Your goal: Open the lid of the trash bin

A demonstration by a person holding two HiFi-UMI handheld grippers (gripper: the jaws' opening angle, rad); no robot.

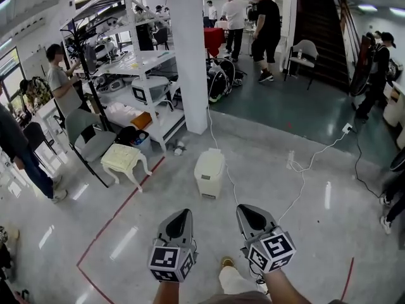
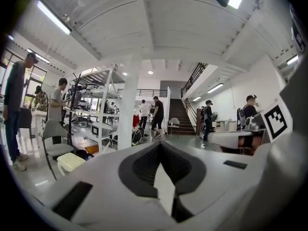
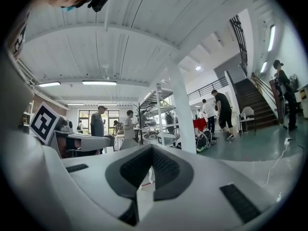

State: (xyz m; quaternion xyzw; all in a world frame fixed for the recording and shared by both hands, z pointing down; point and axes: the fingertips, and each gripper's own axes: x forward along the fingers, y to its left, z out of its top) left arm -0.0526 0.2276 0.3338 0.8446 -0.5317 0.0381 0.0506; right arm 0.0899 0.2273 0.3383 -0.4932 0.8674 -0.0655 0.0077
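Trash bin (image 1: 210, 171) stands white on the grey floor (image 1: 158, 195), straight ahead, just in front of the white pillar (image 1: 188, 49), and its lid (image 1: 211, 160) is down flat on top. Both tools hang low and side by side, tips pointing toward the bin but well apart from it. Left tongs (image 1: 183, 214) (image 2: 161, 146) are pressed together at the tips with nothing between them. Right tongs (image 1: 248, 209) (image 3: 151, 148) are the same, closed on air. Off to the bin's left sits a pale stool (image 1: 123, 157), and a white cable (image 1: 229, 182) trails past its right side.
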